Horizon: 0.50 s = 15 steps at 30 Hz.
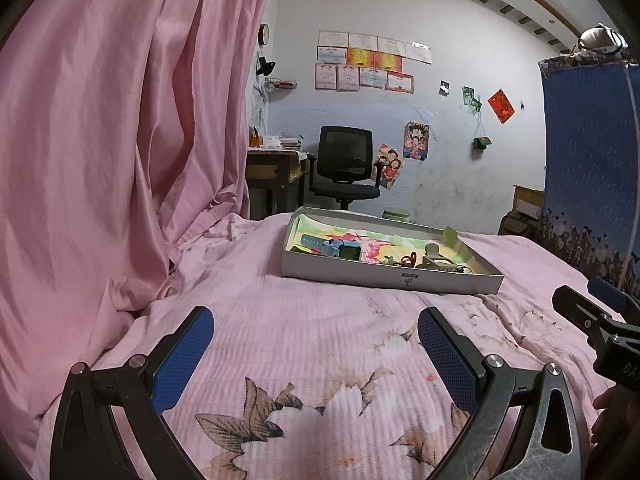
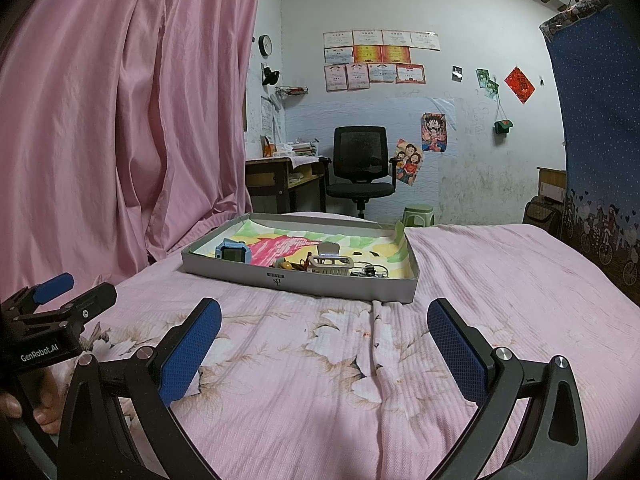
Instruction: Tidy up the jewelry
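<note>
Both the left gripper and right gripper are being held spread apart over bare bedspread, short of the box's near edge.

We can't really make out the small bits tangled beside the hair clip in the box, way too tiny. The watch strap's partly behind the box wall.

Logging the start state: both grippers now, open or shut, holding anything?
Left gripper: open, empty, above the pink floral bedspread.
Right gripper: open, empty, short of the shallow grey cardboard tray.
</note>
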Each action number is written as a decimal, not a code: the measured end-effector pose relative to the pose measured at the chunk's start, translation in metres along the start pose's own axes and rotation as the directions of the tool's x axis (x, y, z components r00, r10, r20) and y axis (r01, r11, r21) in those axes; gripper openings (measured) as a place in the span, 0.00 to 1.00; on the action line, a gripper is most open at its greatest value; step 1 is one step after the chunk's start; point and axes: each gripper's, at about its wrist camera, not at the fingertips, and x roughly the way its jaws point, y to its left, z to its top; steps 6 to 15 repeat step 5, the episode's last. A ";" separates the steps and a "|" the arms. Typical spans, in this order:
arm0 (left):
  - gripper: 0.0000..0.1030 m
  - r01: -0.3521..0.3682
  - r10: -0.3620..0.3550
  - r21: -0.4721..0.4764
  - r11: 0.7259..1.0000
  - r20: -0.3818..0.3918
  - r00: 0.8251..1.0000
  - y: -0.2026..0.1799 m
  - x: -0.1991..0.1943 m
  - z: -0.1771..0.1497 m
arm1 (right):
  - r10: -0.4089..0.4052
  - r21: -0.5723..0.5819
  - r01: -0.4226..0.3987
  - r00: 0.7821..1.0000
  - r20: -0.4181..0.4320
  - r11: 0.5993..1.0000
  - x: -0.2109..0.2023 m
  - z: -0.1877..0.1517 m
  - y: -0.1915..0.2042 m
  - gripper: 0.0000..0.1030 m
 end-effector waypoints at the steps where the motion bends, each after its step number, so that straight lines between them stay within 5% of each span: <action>1: 1.00 0.001 -0.001 0.000 1.000 -0.001 1.000 0.000 0.000 0.000 | 0.000 0.000 0.000 1.000 -0.001 1.000 0.000 0.000 0.000 0.99; 15: 1.00 -0.002 0.002 0.003 1.000 0.001 1.000 -0.002 0.000 0.001 | 0.000 0.000 0.000 1.000 0.000 1.000 0.000 0.000 0.000 0.99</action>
